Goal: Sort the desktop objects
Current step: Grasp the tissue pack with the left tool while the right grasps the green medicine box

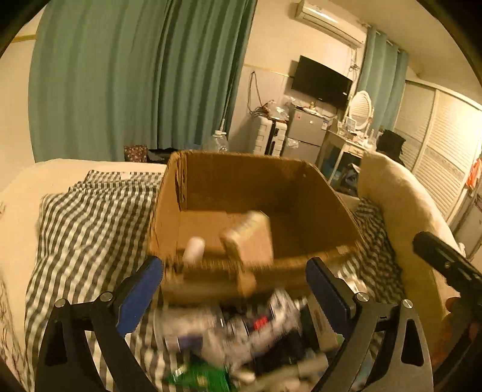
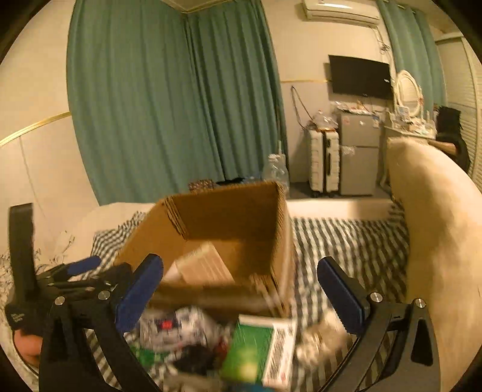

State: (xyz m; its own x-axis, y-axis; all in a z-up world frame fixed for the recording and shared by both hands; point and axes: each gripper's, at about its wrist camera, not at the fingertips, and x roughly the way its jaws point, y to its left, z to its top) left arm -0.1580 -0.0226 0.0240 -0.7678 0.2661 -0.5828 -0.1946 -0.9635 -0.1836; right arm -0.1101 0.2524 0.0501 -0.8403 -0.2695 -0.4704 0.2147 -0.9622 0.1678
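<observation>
A grey-and-white checked cloth covers a cream bed, and on it stands an open brown corrugated cardboard box. A cream padded bolster runs along the right edge of the bed. Behind hang teal pleated curtains; on the far wall are a black flat screen and a white air conditioner near the ceiling. Below the screen stand a white hard-shell suitcase and a small grey two-door fridge, with an oval white-framed mirror on a cluttered dresser just beside them, and white louvred doors at the right.

Inside the box, near its front wall, lie a small tan cardboard carton and a white cylindrical bottle, both blurred. In front of the box, on the cloth at the near edge of the bed, lies a blurred heap of packets and wrappers, among them a green-and-white printed box; its print is too smeared to read.

The left gripper has its blue-padded fingers spread wide, nothing between them, above the heap at the box's front wall. The right gripper is likewise spread wide and empty, over the heap.
</observation>
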